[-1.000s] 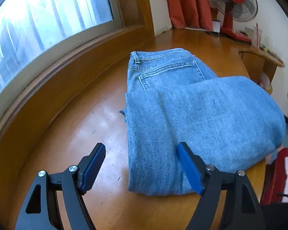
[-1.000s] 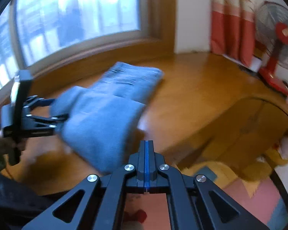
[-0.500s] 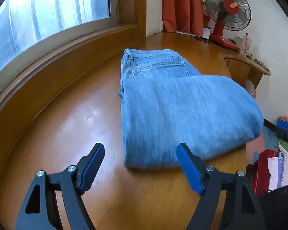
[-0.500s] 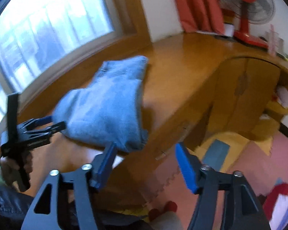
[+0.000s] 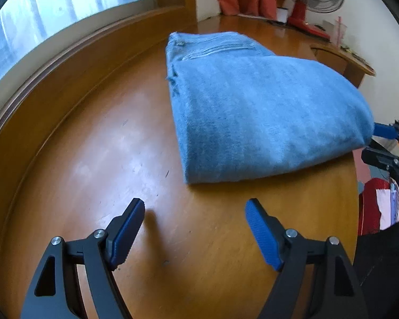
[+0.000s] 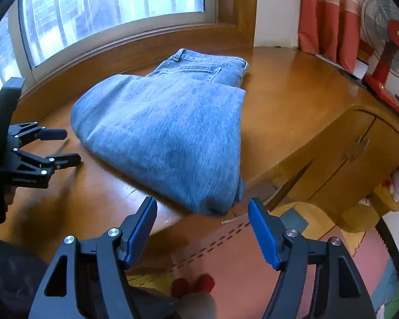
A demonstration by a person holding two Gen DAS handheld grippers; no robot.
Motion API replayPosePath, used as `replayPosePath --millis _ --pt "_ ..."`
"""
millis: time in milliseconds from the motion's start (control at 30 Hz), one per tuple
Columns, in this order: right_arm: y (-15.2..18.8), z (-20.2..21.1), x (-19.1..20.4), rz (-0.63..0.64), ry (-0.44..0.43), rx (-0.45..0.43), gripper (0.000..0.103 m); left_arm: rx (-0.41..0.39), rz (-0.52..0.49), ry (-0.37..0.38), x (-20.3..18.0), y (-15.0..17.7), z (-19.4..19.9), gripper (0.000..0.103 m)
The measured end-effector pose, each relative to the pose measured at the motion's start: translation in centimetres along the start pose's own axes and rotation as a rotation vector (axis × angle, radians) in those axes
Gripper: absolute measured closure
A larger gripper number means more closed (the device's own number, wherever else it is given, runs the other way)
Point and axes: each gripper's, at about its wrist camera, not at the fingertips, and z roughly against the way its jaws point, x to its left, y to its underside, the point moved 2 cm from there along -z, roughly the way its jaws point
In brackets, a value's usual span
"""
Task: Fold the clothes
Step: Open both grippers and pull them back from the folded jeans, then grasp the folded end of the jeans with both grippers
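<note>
On the wooden sill (image 6: 274, 101), at the left of the right wrist view, the left gripper (image 6: 66, 146) hovers with its jaws spread and empty, just beside the folded jeans (image 6: 173, 130). Those jeans lie flat mid-sill, their near corner reaching the front edge. Nearest the camera, the right gripper (image 6: 202, 218) stands wide apart, holding nothing. A red fan (image 6: 388, 50) stands far right.
</note>
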Motion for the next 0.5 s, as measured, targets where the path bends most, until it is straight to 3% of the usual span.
replayPosePath --millis 500 --pt "0.6 -1.4 1.1 0.133 0.035 -0.046 0.032 -0.069 -0.111 0.008 -1.1 -1.5 -0.6 0.026"
